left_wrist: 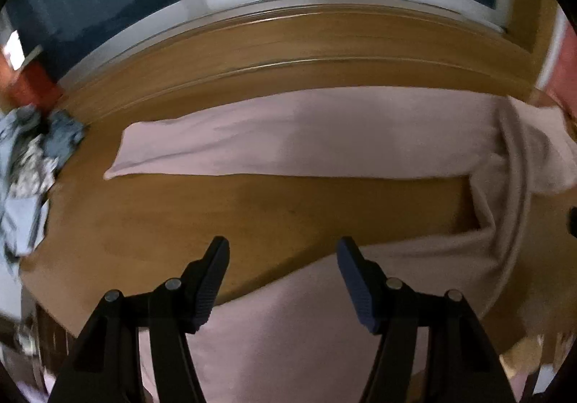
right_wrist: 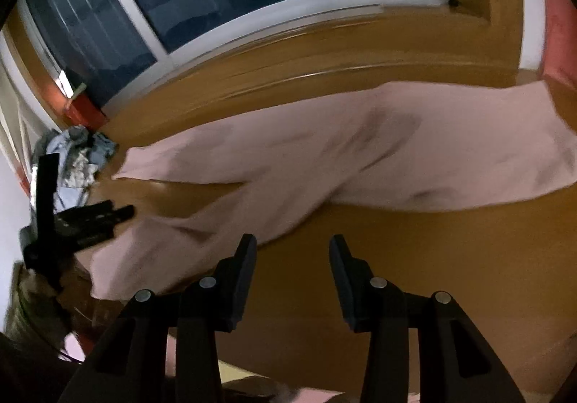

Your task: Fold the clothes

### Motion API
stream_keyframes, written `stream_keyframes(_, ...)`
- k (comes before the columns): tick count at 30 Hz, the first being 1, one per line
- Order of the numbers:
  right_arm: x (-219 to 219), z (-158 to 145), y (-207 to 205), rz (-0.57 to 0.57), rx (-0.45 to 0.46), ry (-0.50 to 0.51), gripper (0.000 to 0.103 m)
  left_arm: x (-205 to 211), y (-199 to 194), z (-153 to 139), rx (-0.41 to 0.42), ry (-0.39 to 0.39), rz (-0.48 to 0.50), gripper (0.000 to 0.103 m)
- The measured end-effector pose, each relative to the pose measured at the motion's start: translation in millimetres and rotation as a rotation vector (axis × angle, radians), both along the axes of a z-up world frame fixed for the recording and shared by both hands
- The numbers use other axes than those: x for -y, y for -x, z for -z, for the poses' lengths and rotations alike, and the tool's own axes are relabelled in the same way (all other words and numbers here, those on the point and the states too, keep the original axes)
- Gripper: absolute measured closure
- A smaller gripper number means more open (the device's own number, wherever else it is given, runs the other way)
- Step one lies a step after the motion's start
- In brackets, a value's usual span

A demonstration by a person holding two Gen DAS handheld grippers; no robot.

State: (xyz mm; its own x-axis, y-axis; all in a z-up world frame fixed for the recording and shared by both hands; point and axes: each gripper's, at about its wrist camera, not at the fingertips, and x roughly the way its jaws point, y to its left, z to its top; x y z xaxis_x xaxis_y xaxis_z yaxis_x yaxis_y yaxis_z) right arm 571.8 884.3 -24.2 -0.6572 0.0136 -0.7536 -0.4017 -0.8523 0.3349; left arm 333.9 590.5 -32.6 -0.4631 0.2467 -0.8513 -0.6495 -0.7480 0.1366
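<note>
pink trousers (left_wrist: 306,136) on wooden table (left_wrist: 252,208), no legible writing

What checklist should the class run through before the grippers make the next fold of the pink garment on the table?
1. Left gripper empty, jaws apart: ok.
2. Right gripper empty, jaws apart: ok.
3. Pink garment lying flat: not ok, it is bunched and creased at one end.
4. Garment fully on the wooden table: not ok, the near part drapes over the edge.
5. Pile of other clothes apart from the garment: ok.
6. Which edge to grasp first: cannot tell, the pictures are blurred.
</note>
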Motion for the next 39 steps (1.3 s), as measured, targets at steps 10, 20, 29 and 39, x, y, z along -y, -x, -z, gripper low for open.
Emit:
stream_keyframes(10, 83, 17, 38, 0.01, 0.061, 0.02, 0.061, 26, 12, 1, 0.02, -0.032, 0.184, 0.043)
stream_keyframes(20, 104, 29, 45, 0.054, 0.107, -0.005, 0.061, 38, 33, 3, 0.008, -0.015, 0.191, 0.043)
stream_keyframes(29, 113, 41, 62, 0.273, 0.161, -0.039, 0.092, 49, 76, -2, 0.03, -0.066, 0.388, 0.043)
stream_keyframes(39, 116, -6, 86, 0.413, 0.064, -0.102, 0.097, 65, 135, 3, 0.03, -0.076, 0.536, 0.043)
